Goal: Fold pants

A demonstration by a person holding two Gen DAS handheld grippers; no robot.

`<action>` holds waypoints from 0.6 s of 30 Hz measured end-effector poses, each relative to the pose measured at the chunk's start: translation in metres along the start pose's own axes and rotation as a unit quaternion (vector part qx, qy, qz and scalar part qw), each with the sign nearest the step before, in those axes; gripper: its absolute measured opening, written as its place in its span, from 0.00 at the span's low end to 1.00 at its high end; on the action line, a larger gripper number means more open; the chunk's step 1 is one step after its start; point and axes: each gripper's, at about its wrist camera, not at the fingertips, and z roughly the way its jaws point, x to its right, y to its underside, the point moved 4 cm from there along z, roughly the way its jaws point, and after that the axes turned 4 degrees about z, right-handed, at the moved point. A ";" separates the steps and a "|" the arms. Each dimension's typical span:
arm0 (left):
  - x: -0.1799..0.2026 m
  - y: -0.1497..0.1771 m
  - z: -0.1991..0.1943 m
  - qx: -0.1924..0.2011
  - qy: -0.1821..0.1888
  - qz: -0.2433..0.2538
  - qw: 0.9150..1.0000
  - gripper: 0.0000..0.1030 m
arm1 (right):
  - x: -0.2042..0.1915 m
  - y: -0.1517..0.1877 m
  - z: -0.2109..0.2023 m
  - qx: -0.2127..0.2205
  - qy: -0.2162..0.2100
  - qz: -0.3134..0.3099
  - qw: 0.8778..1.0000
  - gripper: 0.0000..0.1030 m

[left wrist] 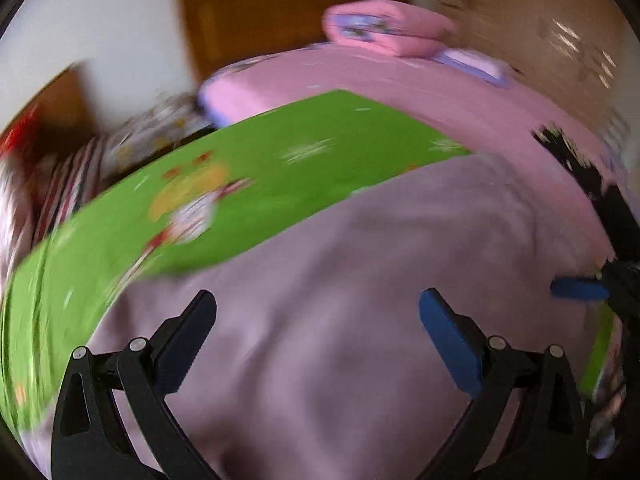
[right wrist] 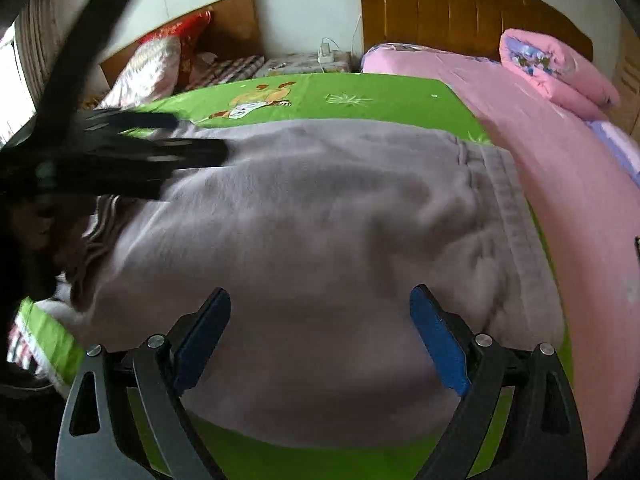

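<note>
At the far left of the right wrist view, the left gripper [right wrist: 132,152] shows only as a dark, motion-smeared shape over the left end of the pants [right wrist: 320,240]; in its own view [left wrist: 318,320] its two fingers stand spread wide with nothing between them, hovering above the mauve fabric. Behind it a red pillow [right wrist: 188,36] and a pale patterned pillow [right wrist: 148,68] lean against a wooden headboard [right wrist: 236,20] of a second bed. The pants, a soft mauve fleece pair, lie spread across a green cartoon-print sheet [right wrist: 320,96], with bunched folds at the left end and the stitched waistband [right wrist: 508,200] running down their right side. The right gripper [right wrist: 320,320] sits low at the centre, its blue-padded fingers [right wrist: 440,340] held wide apart over the near part of the pants, gripping nothing. To the right of the green sheet lies a pink bedspread [right wrist: 560,168], and on it, near the larger wooden headboard [right wrist: 460,8], rests a folded pink quilt [right wrist: 560,72]. In the left wrist view everything is blurred.
</note>
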 end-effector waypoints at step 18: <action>0.028 -0.003 0.015 0.005 -0.016 -0.025 1.000 0.98 | 0.086 0.045 -0.061 0.048 -0.159 0.206 0.965 0.85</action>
